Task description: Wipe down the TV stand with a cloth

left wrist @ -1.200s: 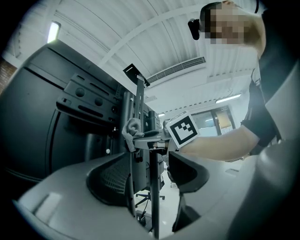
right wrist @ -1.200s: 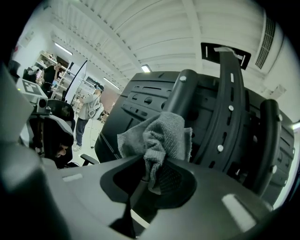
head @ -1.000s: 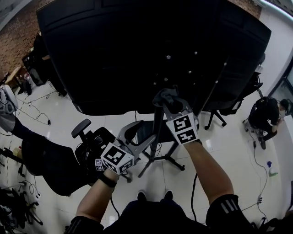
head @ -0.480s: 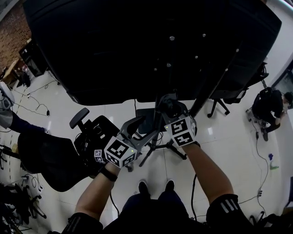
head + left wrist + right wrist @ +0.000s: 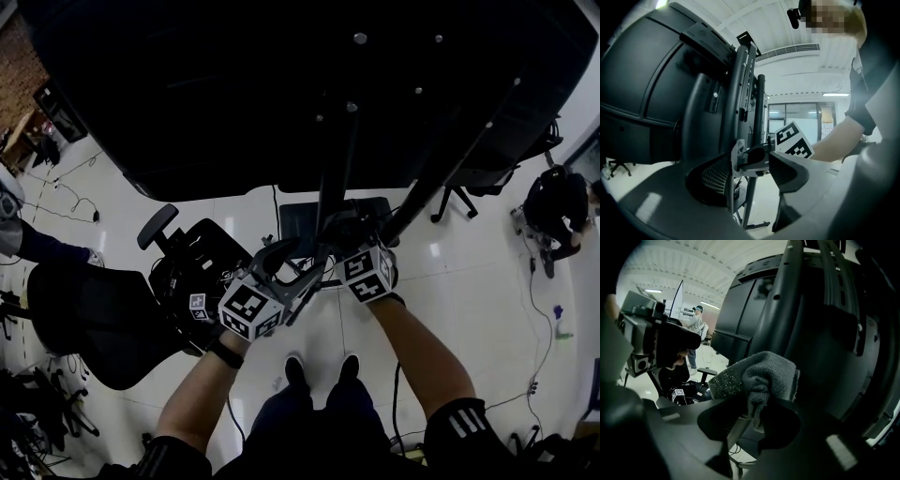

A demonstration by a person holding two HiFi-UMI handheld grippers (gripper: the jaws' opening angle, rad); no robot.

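Cloth [image 5: 764, 376], grey, bunched and clamped in right gripper [image 5: 754, 417] jaws, just beside dark upright column of TV stand [image 5: 337, 169]. Left gripper [image 5: 750, 176] to its left, jaws apart, column seen between them, contact unclear. Black screen back [image 5: 234, 94] above; office chair [image 5: 94, 328] far left on white floor [image 5: 469, 281].

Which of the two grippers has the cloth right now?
The right gripper, with the grey cloth bunched between its jaws. The left gripper has its jaws apart with no cloth in them.
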